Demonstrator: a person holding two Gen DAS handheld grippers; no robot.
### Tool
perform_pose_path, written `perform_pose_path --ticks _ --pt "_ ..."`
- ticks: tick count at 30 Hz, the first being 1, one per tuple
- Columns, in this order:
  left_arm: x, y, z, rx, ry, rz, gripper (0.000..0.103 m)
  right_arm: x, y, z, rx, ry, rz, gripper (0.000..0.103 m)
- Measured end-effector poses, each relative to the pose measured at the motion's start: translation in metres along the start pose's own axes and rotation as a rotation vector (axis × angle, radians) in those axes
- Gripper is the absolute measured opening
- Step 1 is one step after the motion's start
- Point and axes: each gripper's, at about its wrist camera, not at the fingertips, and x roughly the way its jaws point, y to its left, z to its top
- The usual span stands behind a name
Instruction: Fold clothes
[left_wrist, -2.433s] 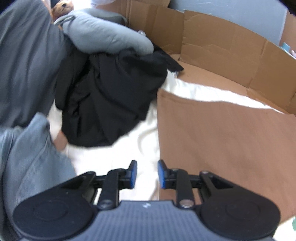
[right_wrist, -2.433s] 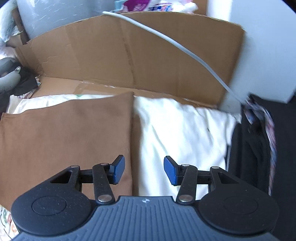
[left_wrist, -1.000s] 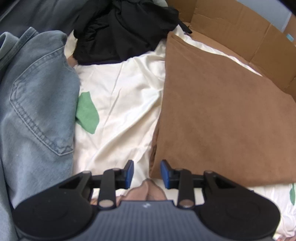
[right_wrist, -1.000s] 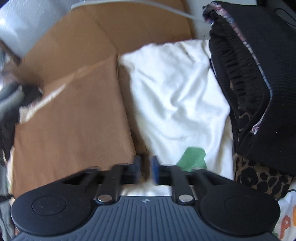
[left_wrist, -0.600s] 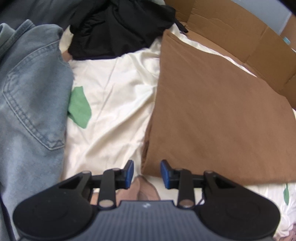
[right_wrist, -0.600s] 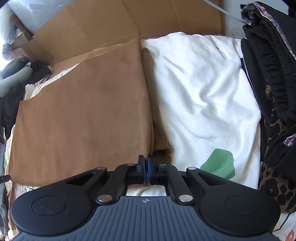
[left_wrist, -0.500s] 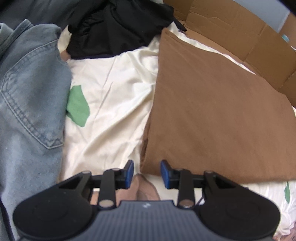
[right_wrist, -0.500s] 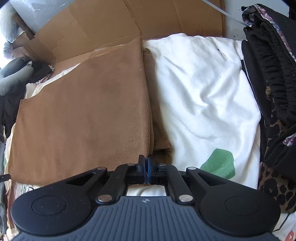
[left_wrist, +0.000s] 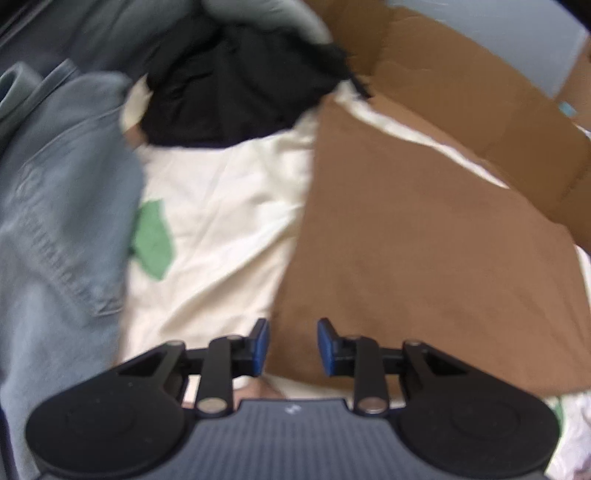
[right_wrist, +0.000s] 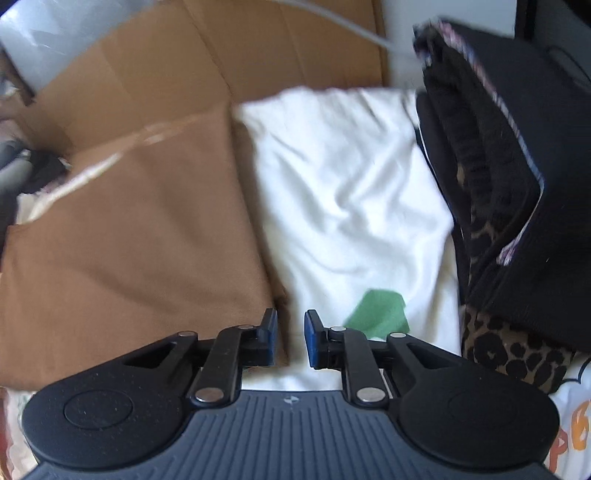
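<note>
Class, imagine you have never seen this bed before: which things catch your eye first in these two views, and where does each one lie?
First the folded brown cloth, lying flat on the white sheet in front of a cardboard wall. Next the faded jeans heaped at the left beside a black garment. At the right sits a folded dark stack over leopard print.

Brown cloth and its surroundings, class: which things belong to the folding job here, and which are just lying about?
Part of the job:
- brown cloth
- left gripper, closing, nothing clamped
- right gripper, opening, nothing clamped

Lying about:
- jeans
- black garment
- cardboard
- leopard-print fabric
- white sheet
</note>
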Motion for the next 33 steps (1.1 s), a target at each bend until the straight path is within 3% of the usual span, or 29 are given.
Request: perform_pose_path --ticks 5,11,12,16,21,26,29,31,33 --pt "0.006 -0.034 -0.008 0.107 0.016 -0.053 0.028 -0.004 0.024 -0.006 -0.067 -0.027 0.066 0.016" --pt "0.022 -0.071 -0.024 0.211 0.009 -0.044 0.028 0.015 0.063 -0.015 -0.202 0.015 0.083 0.017" --pt "0.026 -0.072 -0.026 0.214 0.008 -0.039 0.028 0.019 0.067 -0.016 -0.225 0.020 0.074 0.025" --pt "0.043 -0.063 -0.034 0.213 0.039 0.034 0.028 0.030 0.067 -0.024 -0.262 0.058 0.031 0.035" --pt "0.042 -0.036 -0.034 0.223 0.032 0.066 0.030 0.029 0.045 -0.030 -0.250 0.060 0.032 0.036" --pt "0.040 -0.005 -0.033 0.150 0.051 0.075 0.027 0.026 0.036 -0.031 -0.231 0.065 0.002 0.036" --pt "0.036 -0.006 -0.035 0.180 0.061 0.094 0.023 0.023 0.039 -0.030 -0.246 0.075 -0.019 0.036" --pt "0.030 -0.009 -0.033 0.199 0.057 0.157 0.023 0.017 0.040 -0.028 -0.231 0.067 -0.029 0.036" --pt "0.023 -0.006 -0.029 0.166 0.045 0.165 0.023 0.011 0.041 -0.024 -0.213 0.051 -0.015 0.036"
